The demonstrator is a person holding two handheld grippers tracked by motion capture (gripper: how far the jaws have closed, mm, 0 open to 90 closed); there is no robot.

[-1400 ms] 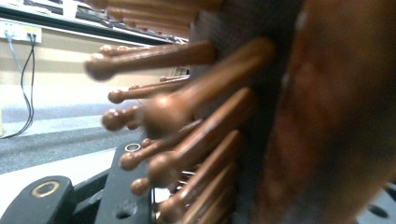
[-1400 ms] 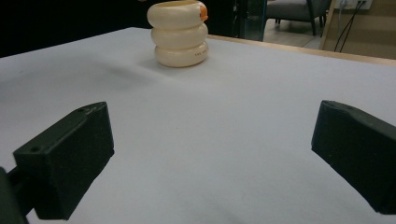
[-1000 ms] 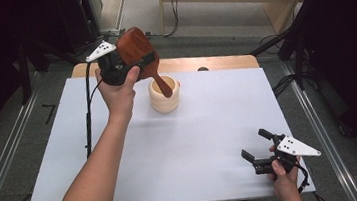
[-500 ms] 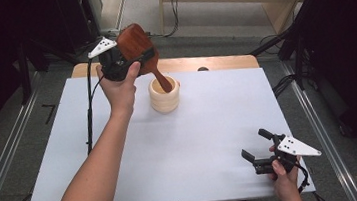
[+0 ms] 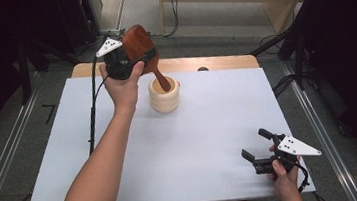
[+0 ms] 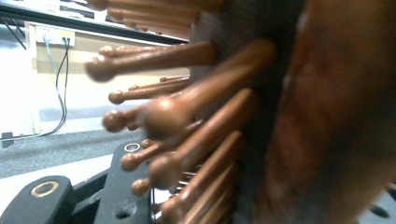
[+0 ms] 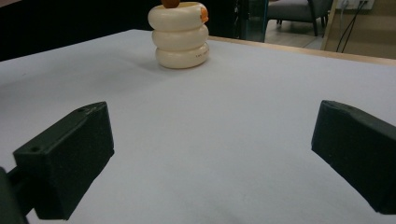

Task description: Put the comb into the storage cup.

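In the high view, the left gripper (image 5: pixel 129 60) is clamping a wooden hairbrush (image 5: pixel 141 46), whose handle is slanting down from the jaws into a cream holder (image 5: pixel 164 95) on the worktop (image 5: pixel 209 127). The left gripper view is showing the brush's bristles (image 6: pixel 187 121) pressing close above its jaws. In the right gripper view, the right gripper (image 7: pixel 210 154) is resting with jaws wide apart and empty, the holder well ahead of them.

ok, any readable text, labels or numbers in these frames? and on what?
None readable.
Cream holder: a small dark print line on its lowest ring, too small and blurred to read.
Wooden brush, left gripper, right gripper, white mat: no text visible.
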